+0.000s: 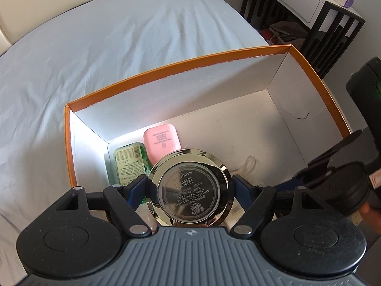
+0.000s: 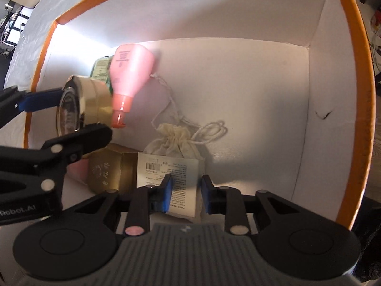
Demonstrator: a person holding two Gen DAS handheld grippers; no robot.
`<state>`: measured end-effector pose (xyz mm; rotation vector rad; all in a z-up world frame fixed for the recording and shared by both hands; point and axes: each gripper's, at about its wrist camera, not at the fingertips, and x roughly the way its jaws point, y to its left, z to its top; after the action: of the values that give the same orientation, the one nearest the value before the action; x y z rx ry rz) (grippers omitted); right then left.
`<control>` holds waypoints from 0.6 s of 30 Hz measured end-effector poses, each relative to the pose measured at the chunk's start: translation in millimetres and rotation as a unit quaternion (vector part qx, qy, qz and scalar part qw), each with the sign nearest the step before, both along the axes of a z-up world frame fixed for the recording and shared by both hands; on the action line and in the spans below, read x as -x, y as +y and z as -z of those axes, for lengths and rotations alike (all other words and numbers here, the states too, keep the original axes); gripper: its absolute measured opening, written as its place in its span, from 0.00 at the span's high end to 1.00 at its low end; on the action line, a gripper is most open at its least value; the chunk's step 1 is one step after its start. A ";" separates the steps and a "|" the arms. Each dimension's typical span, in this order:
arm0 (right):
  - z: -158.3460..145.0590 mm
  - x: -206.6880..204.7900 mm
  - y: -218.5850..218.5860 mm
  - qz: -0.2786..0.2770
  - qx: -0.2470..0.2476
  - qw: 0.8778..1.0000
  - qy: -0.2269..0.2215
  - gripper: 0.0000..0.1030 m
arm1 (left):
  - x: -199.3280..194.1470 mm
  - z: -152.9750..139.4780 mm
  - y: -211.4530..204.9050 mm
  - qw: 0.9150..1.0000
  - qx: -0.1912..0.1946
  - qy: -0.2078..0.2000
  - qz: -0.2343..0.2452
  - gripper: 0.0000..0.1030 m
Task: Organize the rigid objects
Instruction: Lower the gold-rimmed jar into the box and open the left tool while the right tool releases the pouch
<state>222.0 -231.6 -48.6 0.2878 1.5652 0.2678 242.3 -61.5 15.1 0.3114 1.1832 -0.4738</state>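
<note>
An orange-rimmed white cardboard box [image 1: 181, 69] is set on a bed with a pale sheet [image 1: 107, 35]. Within the box, a green labelled bottle [image 1: 128, 164] and a pink flat bottle [image 1: 162, 140] are laid in the far left corner, side by side. A small cream drawstring pouch [image 2: 176, 143] is placed nearer, with a gold hexagonal carton [image 2: 109, 169] and a white printed carton [image 2: 171, 176] before it, touching. A round gold compact [image 1: 190, 188] is held above these.

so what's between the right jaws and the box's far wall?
In the right wrist view: a white barcoded carton at the jaws, then a cream drawstring pouch, then bare box floor.
</note>
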 end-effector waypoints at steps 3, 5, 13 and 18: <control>-0.4 6.0 4.4 -0.016 -0.005 1.000 0.007 0.83 | -0.2 2.2 -4.0 1.000 0.004 0.002 0.007 0.15; -2.2 7.8 2.5 -0.015 -0.004 1.000 0.006 0.85 | -0.3 5.9 -7.4 1.000 0.003 0.004 0.009 0.15; -31.2 -1.6 -26.2 0.052 -0.022 0.998 -0.025 0.82 | -19.1 19.9 -8.3 0.998 0.033 0.026 -0.043 0.15; -49.2 -2.8 -42.6 0.083 -0.039 0.995 -0.044 0.82 | -18.7 33.6 -16.7 0.999 0.022 0.013 -0.032 0.15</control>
<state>224.8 -274.3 0.7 0.4595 1.4362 0.2088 260.9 -78.2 -18.5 0.2300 1.2020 -0.4491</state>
